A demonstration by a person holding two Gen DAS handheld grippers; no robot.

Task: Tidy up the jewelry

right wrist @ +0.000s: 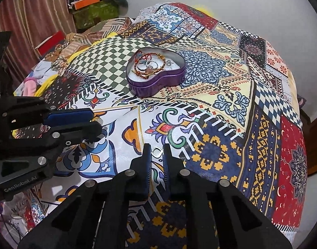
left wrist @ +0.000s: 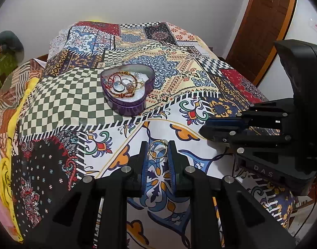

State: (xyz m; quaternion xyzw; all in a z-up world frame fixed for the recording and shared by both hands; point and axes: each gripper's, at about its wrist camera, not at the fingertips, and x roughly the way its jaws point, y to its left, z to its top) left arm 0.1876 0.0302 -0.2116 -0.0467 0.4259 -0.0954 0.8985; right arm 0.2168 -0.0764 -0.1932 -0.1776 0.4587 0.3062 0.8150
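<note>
I've got the left tool (left wrist: 157, 151) pinching a gold bangle (left wrist: 157, 149) and the right tool (right wrist: 157, 152) clamped on a small silver ring (right wrist: 157, 152); thin edge grips, so either may slip before reaching the heart tin (left wrist: 127, 91).

a purple heart-shaped tin (left wrist: 125, 101), lid off, holds tangled bracelets (right wrist: 150, 64) (red, gold, beaded). nearer than the tin, apart from it, lie a gold bangle (left wrist: 157, 149) and a small silver ring (right wrist: 157, 152).

- The right gripper (right wrist: 157, 152) points down at the patchwork bedspread (right wrist: 220, 112), its pads closed on a small silver ring (right wrist: 157, 152).
- The left gripper (right wrist: 96, 122) reaches in from the bedspread's left edge.
- A purple heart-shaped tin (right wrist: 156, 83) sits toward the far edge, holding bracelets (right wrist: 150, 64) and rings.
</note>
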